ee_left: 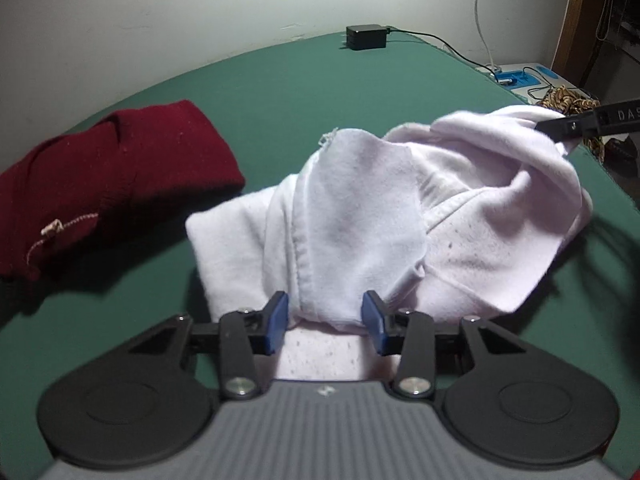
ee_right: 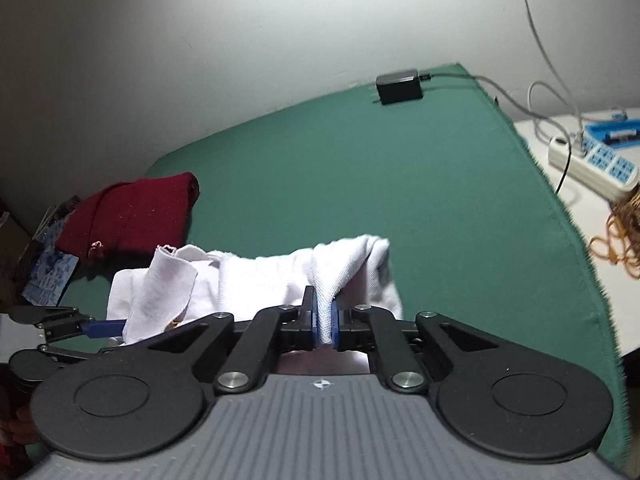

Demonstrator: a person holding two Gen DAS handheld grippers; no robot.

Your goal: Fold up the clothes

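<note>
Our right gripper (ee_right: pixel 325 322) pinches the pale garment (ee_left: pixel 360 216) near the tabletop's (ee_left: pixel 280 92) right edge. Our left gripper (ee_left: pixel 325 322) stands half open around a fold, pads apart from it. Lifting now could let that fold slip and the cloth bunch.

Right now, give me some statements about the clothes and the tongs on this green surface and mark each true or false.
1. The right tongs are clamped on a fold of the pale garment. True.
2. The dark red garment lies between the left tongs' pads. False: pale cloth sits between the left tongs.
3. A black adapter rests near the far edge of the green surface. True.
4. The dark red garment lies on top of the pale one. False: it lies beside it.
</note>
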